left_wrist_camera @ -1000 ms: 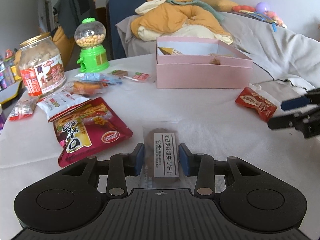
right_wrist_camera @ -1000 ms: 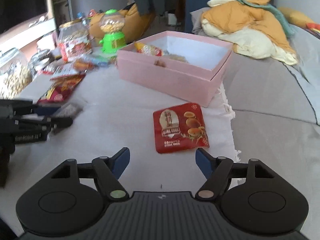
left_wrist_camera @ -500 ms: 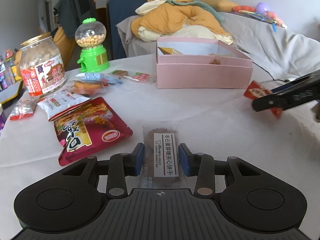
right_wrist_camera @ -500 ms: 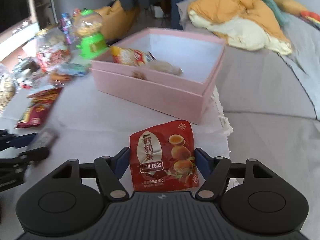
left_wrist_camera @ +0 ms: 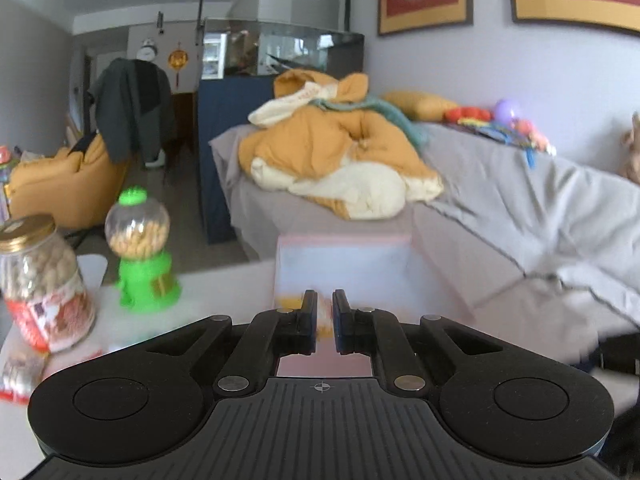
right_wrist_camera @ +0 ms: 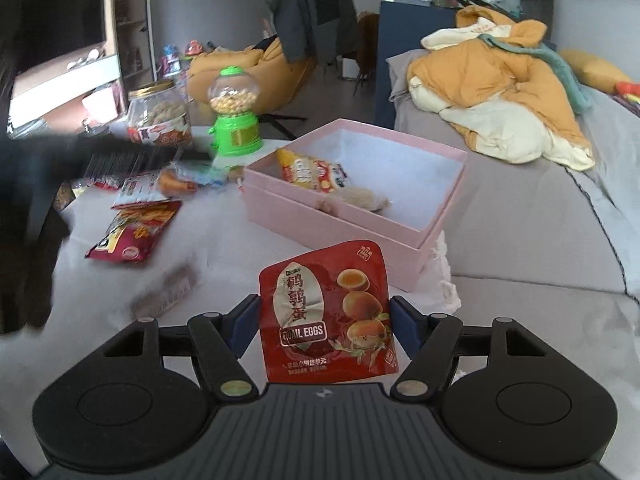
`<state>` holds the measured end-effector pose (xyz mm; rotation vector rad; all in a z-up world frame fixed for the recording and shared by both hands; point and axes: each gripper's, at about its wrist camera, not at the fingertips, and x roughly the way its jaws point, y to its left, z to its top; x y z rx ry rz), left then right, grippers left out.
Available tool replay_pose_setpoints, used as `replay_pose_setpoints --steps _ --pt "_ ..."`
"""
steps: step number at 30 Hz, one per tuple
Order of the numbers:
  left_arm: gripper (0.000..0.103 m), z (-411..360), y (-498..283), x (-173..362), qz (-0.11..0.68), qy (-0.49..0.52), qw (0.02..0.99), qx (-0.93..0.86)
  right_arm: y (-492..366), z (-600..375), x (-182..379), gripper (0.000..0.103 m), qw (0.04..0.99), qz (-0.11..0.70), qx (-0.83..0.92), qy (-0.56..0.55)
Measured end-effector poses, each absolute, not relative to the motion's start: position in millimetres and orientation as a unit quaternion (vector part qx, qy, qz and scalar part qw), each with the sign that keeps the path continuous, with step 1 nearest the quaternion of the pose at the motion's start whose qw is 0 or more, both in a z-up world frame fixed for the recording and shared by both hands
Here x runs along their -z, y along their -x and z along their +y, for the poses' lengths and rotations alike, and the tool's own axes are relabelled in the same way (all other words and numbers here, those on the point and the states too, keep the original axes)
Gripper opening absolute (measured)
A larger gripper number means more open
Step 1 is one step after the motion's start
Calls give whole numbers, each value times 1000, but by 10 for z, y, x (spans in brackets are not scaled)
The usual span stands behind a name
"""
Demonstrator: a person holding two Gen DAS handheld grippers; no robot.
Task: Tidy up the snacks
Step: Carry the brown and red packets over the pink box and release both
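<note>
The quail egg pouch sits upright between the pads of the right gripper, clamped by its two side edges and clear of the table, at 6 o'clock in the right wrist view. It is a glossy red foil sachet, judged light, with a soft, lumpy fill; the film looks slick and creases readily, so a hold across the flat side seams, as here, seems safer than pinching the bulging middle, where the eggs could bruise. The pink box lies open at 12 o'clock of the pouch, just beyond it, already holding a yellow snack packet and a pale wrapped item. At 10 o'clock from the pouch a small clear-wrapped biscuit shows blurred on the white tablecloth, apparently loose and not in any grip. The left gripper has its jaws drawn nearly together with nothing visible between them, pointing over the box. Red snack bags, a green gumball dispenser and a peanut jar stand at 10 to 11 o'clock.
</note>
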<state>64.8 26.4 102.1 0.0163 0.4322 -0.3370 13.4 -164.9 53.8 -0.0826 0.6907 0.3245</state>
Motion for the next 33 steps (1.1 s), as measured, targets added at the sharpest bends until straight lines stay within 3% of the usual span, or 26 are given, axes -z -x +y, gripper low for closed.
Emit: replay_pose_setpoints --steps 3,8,18,20,22,33 --pt "12 339 -641 -936 249 -10 953 171 -121 -1739 -468 70 925 343 -163 24" --pt "13 556 -414 -447 386 40 897 211 -101 -1697 -275 70 922 347 -168 43" --pt "27 -12 1 -177 388 -144 894 175 -206 -1646 95 72 918 368 -148 29" --pt "38 -80 -18 -160 395 -152 889 176 -151 -1668 120 73 922 360 -142 36" --pt "55 -138 -8 -121 401 -157 884 184 -119 -1703 133 74 923 356 -143 32" --pt "61 29 -130 -92 409 -113 886 184 -116 -1727 137 75 924 354 -144 23"
